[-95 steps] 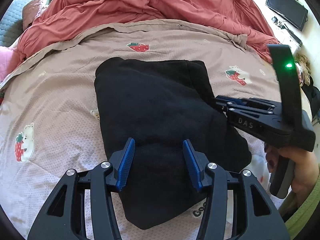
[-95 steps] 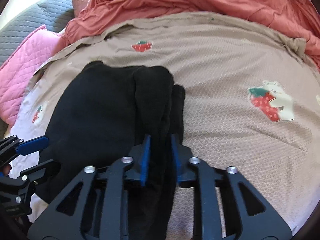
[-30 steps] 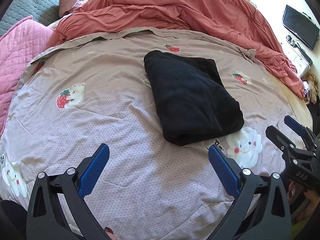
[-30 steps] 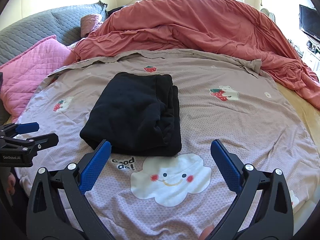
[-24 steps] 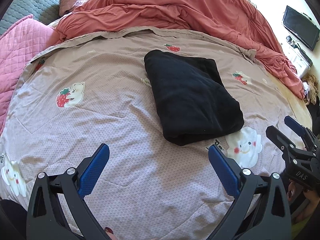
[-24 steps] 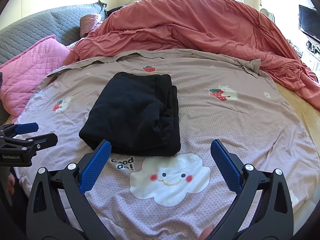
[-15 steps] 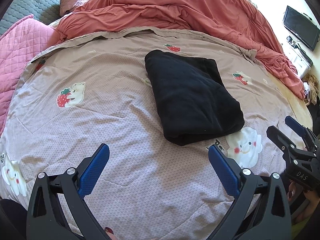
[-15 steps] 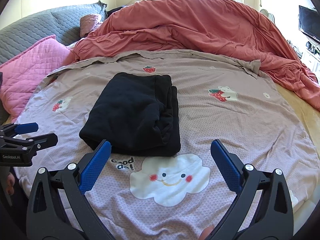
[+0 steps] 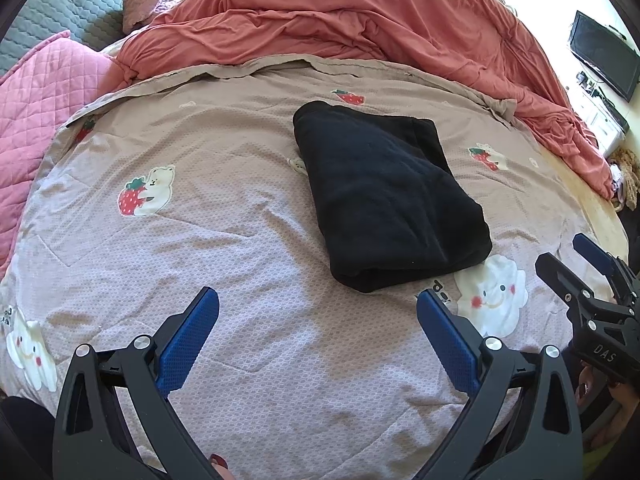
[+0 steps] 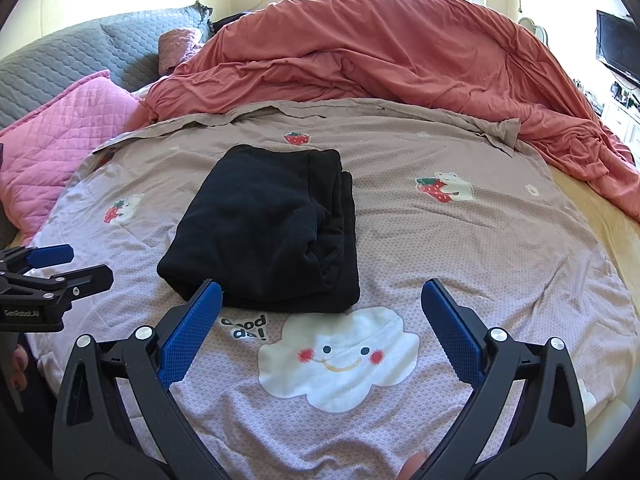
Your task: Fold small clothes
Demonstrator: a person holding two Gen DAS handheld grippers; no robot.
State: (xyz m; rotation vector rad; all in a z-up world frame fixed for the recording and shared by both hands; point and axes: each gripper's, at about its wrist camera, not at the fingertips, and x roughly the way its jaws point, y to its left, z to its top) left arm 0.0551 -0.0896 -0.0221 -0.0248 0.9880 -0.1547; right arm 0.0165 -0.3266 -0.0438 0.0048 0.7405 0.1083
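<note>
A black garment (image 9: 384, 196) lies folded into a thick rectangle on the printed bedspread (image 9: 208, 208); it also shows in the right wrist view (image 10: 268, 228). My left gripper (image 9: 318, 312) is open and empty, held back from the garment near the bed's front edge. My right gripper (image 10: 322, 300) is open and empty, its left finger (image 10: 192, 324) just short of the garment's near edge. Each gripper shows at the side of the other's view: the right one (image 9: 580, 256) and the left one (image 10: 76, 266).
A rumpled red duvet (image 10: 380, 60) covers the far half of the bed. A pink quilted pillow (image 10: 60, 140) and a grey quilted cushion (image 10: 80, 52) lie at the left. A dark screen (image 9: 604, 60) stands at the right beyond the bed.
Both grippers let go of the garment, opened wide and pulled back to the bed's near edge. Over the last second nothing has visibly moved.
</note>
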